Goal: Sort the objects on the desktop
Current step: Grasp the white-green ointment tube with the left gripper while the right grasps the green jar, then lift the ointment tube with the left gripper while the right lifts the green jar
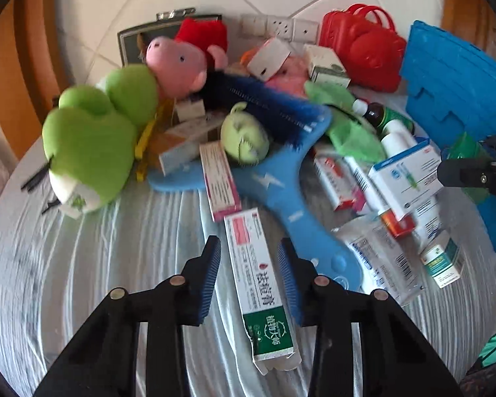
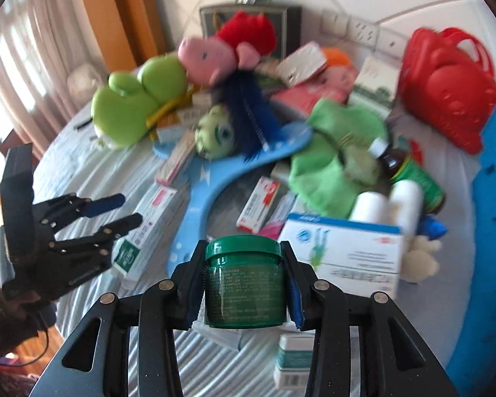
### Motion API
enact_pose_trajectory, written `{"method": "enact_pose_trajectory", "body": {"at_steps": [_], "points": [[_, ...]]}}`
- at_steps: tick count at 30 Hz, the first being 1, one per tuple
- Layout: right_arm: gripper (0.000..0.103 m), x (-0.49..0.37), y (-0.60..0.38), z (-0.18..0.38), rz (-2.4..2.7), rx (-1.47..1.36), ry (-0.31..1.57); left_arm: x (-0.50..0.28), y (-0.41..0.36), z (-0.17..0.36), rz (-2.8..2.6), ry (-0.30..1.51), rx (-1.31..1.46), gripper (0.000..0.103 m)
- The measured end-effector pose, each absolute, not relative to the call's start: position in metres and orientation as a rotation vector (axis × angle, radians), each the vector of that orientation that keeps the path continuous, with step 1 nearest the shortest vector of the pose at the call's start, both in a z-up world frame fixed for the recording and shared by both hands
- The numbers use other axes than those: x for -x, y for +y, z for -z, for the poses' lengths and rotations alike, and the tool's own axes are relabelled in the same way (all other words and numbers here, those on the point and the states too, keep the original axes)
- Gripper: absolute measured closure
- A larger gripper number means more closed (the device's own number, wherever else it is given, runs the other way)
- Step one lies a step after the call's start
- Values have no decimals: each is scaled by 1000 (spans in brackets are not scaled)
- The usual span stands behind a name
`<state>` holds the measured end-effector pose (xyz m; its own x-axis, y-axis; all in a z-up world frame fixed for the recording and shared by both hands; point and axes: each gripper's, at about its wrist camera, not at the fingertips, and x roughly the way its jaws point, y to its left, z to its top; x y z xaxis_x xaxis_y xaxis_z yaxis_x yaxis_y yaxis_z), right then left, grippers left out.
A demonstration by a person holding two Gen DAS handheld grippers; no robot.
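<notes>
My left gripper (image 1: 249,248) is shut on a long white ointment box (image 1: 258,284) with a green end and a red label, which runs lengthwise between the blue pads above the striped cloth. The right wrist view shows that gripper (image 2: 125,211) at the left, by the same box (image 2: 142,231). My right gripper (image 2: 244,251) is shut on a dark green jar (image 2: 244,287) with a green lid, held upright. In the left wrist view the right gripper (image 1: 473,172) shows dark at the right edge.
A pile covers the round table (image 1: 99,264): a green plush (image 1: 89,145), a pink pig plush (image 1: 178,66), a blue flat toy (image 1: 281,192), several medicine boxes (image 1: 403,172), a brown bottle (image 2: 410,172). A red basket (image 1: 363,53) and a blue crate (image 1: 456,92) stand at the back right.
</notes>
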<state>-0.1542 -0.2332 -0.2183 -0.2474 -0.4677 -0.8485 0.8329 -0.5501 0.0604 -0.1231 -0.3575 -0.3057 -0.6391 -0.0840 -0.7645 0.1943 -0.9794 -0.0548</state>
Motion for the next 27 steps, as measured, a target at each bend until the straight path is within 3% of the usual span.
{"method": "enact_pose_trajectory", "body": {"at_steps": [5,7,14,18,19,21,24,27], "points": [[63,152,-225,209,1922,-1128,463,128,-356,314,2716,181,-1337,67],[63,145,-221,209,1922,-1125,470,129,-357,326,2680,220,-1363,53],[63,129,-218,209,1922,-1137,456,140,-348,364,2579,221,-1455,51],[63,127,-210,210,1933,-1157,447,141,-342,368,2592,177,-1421,31],[63,128,-207,211,1936,-1163,444,140,-342,370,2568,164,-1396,17],[63,129,-202,211,1951,-1170,436,135,-354,376,2496,283,-1388,2],[63,129,-194,210,1967,-1176,429,130,-358,375,2523,317,-1372,5],[63,132,-189,211,1975,-1192,411,129,-351,372,2572,268,-1382,38]]}}
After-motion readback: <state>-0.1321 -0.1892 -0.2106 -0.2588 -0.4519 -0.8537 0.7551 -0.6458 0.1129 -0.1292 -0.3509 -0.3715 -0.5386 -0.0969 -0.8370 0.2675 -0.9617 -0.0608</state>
